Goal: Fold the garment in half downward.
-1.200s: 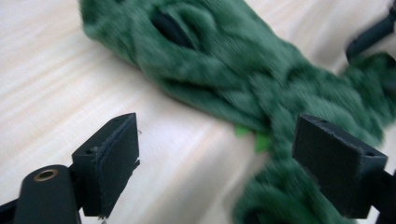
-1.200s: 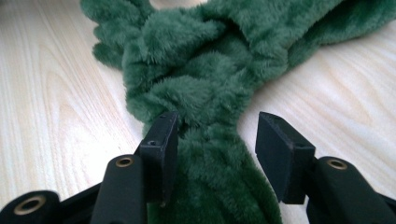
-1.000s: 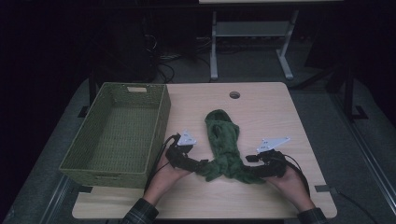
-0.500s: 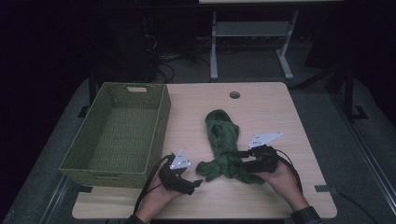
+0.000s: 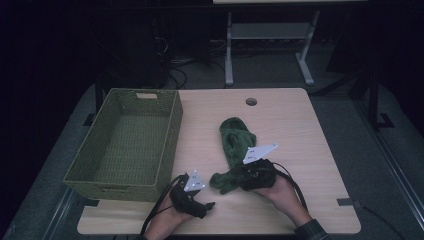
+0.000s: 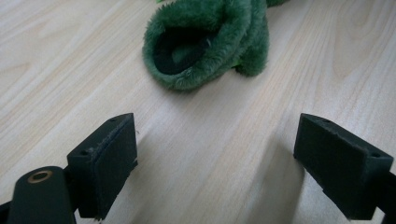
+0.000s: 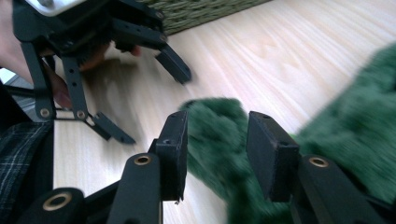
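The right gripper (image 7: 215, 149) has just been closing its two black jaws, and a fold of the fuzzy dark green cloth (image 5: 235, 145) sits between them, though I cannot tell if the pads pinch it yet. The left gripper (image 6: 215, 158) has its jaws wide apart with nothing between them, just bare light wooden table (image 5: 300, 125). In the high view the cloth lies stretched out in the middle of the table, running toward the front edge, and the woven green basket (image 5: 125, 145) sits along the left edge. The left gripper view shows the curled end of the cloth with a dark hollow in it. The right gripper view shows the left gripper up close, near the cloth but not touching.
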`<state>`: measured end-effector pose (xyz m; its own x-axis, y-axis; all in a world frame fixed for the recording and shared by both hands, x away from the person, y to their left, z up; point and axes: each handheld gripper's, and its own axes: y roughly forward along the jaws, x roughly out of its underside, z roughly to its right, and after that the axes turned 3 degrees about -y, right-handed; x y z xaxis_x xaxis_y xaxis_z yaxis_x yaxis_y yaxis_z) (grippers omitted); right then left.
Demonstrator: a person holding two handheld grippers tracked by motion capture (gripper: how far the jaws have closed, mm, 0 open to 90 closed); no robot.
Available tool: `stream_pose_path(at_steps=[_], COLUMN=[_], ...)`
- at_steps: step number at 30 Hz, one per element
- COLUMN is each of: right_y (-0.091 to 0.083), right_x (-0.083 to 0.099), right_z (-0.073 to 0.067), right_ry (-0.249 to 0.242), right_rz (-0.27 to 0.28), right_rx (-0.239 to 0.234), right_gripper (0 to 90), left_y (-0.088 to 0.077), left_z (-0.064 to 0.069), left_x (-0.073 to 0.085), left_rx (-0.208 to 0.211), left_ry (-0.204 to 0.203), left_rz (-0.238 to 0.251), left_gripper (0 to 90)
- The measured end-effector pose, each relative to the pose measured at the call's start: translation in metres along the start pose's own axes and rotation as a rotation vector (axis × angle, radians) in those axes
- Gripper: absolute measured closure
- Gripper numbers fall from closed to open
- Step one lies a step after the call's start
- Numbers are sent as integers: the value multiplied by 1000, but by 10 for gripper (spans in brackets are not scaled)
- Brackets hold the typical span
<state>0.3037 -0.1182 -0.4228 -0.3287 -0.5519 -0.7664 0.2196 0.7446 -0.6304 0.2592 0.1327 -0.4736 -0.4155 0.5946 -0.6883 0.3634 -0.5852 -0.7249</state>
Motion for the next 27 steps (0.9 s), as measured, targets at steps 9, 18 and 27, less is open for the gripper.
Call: stream_pose_path(at_steps=[9, 18, 27], right_y=[31, 51, 16], right_x=[-10, -3, -8], right_z=[-9, -9, 2], right_ry=[-40, -68, -24], right_rz=[-46, -100, 27], right_rx=[-25, 6, 6], right_gripper=[588, 813, 791], left_y=[0, 0, 0], left_z=[-2, -2, -2], left_x=[4, 4, 5], left_rx=[18, 18, 18], left_ry=[9, 15, 9], left_rz=[40, 35, 40], left_gripper=[129, 129, 129])
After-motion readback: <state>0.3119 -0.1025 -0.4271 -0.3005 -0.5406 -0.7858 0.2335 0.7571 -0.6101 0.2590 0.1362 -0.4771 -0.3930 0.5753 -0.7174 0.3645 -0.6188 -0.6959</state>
